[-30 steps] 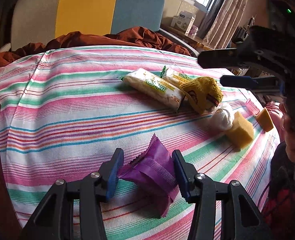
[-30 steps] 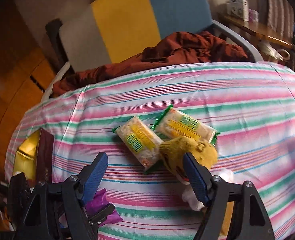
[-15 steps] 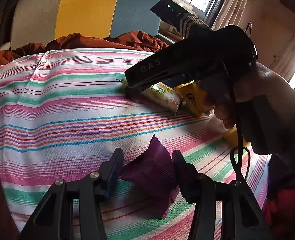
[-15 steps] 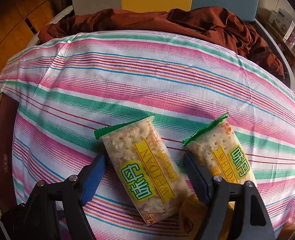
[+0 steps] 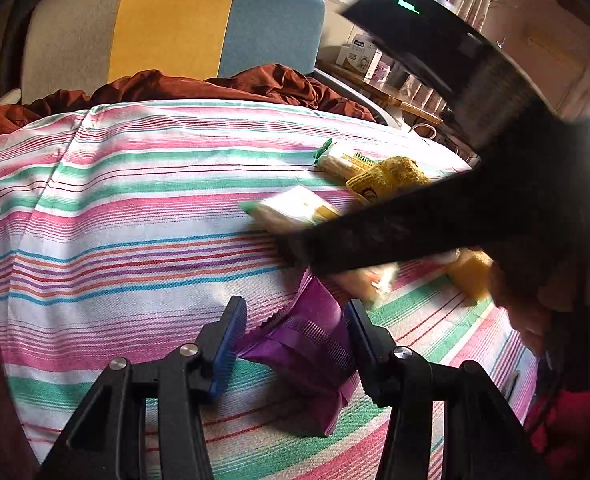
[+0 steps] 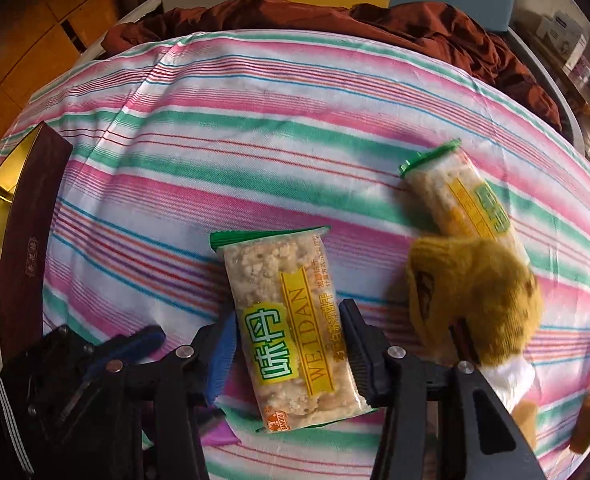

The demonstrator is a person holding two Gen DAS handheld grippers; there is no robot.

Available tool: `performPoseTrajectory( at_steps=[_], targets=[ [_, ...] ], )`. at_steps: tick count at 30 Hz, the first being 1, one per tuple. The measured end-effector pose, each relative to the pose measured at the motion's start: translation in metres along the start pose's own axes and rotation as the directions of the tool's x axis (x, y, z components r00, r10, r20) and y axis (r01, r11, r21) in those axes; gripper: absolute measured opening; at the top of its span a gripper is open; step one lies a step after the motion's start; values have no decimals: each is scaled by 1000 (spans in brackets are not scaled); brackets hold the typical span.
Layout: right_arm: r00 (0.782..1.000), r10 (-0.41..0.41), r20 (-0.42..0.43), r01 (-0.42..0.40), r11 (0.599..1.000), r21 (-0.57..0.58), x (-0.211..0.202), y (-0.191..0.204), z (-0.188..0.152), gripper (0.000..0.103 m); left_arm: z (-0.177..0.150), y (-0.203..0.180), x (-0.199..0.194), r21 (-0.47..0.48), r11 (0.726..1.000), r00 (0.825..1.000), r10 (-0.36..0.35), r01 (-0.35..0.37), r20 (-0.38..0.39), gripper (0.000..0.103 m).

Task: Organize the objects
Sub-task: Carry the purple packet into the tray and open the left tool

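Jaws of your right gripper (image 6: 289, 350) are closing around the rice-cracker pack (image 6: 291, 330) lying on the striped cloth (image 6: 255, 128), so be keeping it centred, while your left gripper (image 5: 295, 346) is pinching the purple packet (image 5: 307, 354), clear only in the left view.

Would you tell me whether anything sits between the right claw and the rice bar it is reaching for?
Nothing visible does: the closing right claw already has the rice bar between its fingers, on the cloth.
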State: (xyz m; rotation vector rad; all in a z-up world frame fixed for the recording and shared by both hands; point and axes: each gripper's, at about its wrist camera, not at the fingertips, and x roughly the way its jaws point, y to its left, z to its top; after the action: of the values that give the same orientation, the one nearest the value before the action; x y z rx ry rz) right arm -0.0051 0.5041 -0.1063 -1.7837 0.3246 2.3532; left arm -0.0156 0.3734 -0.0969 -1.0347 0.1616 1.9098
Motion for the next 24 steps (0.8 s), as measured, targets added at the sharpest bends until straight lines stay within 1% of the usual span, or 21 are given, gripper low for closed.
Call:
performPoseTrajectory(
  at_steps=[1,2,3,4,6,9,14,18,21,24],
  targets=[
    [1000,-1,-2,1,1000,19,-2,-6,-9,50,0,0,0,2,1000,1000,1,-1,0,52],
    [1000,-1,-2,1,1000,19,-2,-6,-9,50,0,0,1,2,1000,1000,2,-2,1,52],
    [1000,1,-1,-1,999,35,-4,-10,-18,50,0,0,1,3,1000,1000,2,-2,1,52],
    [1000,3,8,-3,999,54,-8,-15,-35,50,0,0,1,3,1000,1000,3,-3,1,52],
    [1000,-1,22,-1,998,68,-10,-17,-45,50,-1,0,0,9,1000,1000,9,-9,1,52],
    [1000,-15,27,13,998,59,-9,-20,-49,50,0,-2,2,20,1000,1000,23,-23,0,53],
    [999,-5,36,3,998,56,-9,-24,-52,50,-1,-5,0,30,999,999,36,-36,-2,53],
    [999,-11,44,10,999,35,-3,-26,-44,50,-2,-7,0,39,998,999,47,-47,-4,53],
    [999,-20,48,19,1000,23,-2,-20,-45,50,-2,-8,-1,47,997,998,57,-56,-5,53],
    [998,-25,54,25,1000,11,0,-20,-50,50,-3,-11,-2,58,996,997,72,-71,-8,50]
  ],
)
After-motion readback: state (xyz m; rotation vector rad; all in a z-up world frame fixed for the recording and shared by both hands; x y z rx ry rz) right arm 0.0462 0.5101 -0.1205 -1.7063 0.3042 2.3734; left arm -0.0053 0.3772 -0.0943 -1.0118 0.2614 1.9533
